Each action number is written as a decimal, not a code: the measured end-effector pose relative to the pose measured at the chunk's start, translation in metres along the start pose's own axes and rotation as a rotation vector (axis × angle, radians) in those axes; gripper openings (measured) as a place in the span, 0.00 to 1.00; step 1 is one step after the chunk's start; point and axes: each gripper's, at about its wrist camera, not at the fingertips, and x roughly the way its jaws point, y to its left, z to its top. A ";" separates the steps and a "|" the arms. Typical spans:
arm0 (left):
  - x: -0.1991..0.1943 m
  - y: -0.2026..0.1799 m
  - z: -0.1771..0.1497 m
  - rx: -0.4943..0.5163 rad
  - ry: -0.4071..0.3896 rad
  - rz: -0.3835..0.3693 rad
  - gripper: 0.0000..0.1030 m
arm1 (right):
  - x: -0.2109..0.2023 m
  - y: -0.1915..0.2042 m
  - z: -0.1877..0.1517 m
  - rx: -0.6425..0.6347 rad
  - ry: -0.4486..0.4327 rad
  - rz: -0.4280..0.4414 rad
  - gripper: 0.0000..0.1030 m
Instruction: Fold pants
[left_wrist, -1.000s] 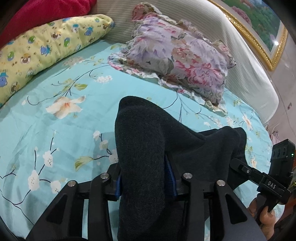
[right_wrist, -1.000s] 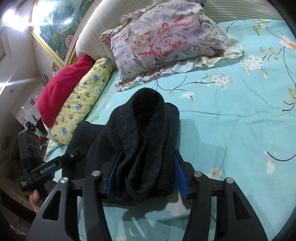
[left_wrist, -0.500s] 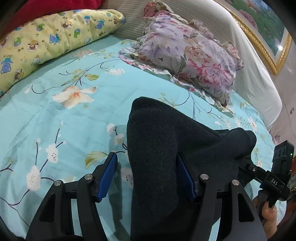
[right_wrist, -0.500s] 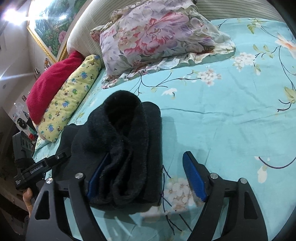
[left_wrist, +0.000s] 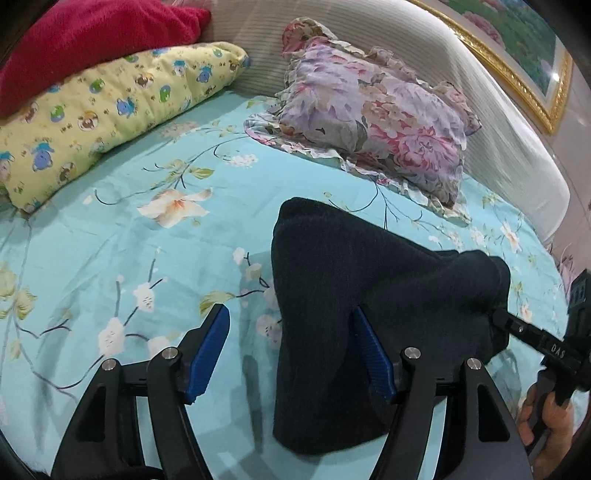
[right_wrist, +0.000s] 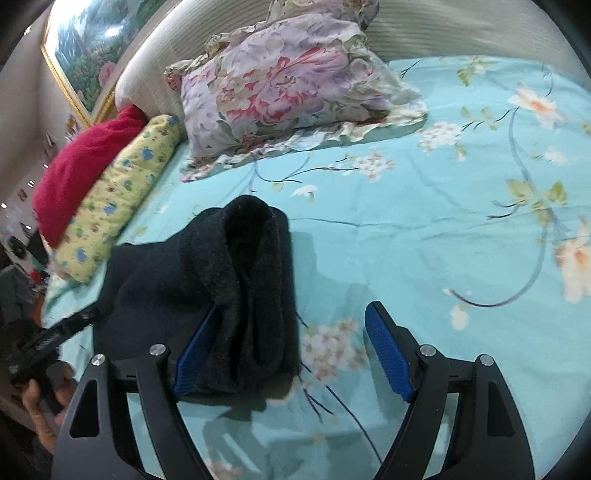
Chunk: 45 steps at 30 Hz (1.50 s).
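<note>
The pants (left_wrist: 354, 314), a thick dark garment folded into a compact bundle, lie on the turquoise flowered bedsheet (left_wrist: 110, 258) near the middle of the bed. In the left wrist view the left gripper (left_wrist: 291, 350) stands with its jaws spread wide: the left blue pad hangs clear over the sheet, while the right blue pad sits against the near side of the bundle, so nothing is clamped between them. The bundle's folded edge rises as a rounded hump ahead of the fingers, and its far end slopes down toward the right gripper (left_wrist: 554, 350), whose black body and the person's fingers around its handle show at the right edge of that view. In the right wrist view the right gripper (right_wrist: 295, 350) is likewise wide open; its left pad rests beside the rolled end of the pants (right_wrist: 240, 288), where several layers of cloth are stacked, and its right pad is apart from the cloth, above bare sheet. The left gripper's body and the hand holding it appear at the lower left of this view. Behind the pants a floral pillow (left_wrist: 376, 122) leans on the pale ribbed headboard (left_wrist: 480, 92), with a yellow patterned pillow (left_wrist: 103, 118) and a red blanket (left_wrist: 85, 37) beside it.
</note>
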 end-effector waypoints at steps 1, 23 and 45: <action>-0.003 0.000 -0.002 0.005 -0.003 0.002 0.69 | -0.004 0.001 -0.001 -0.005 -0.006 -0.022 0.78; -0.067 -0.013 -0.035 0.170 -0.037 0.028 0.78 | -0.057 0.068 -0.025 -0.172 -0.043 0.072 0.79; -0.082 -0.018 -0.055 0.210 -0.055 0.100 0.80 | -0.073 0.099 -0.052 -0.362 -0.027 0.106 0.91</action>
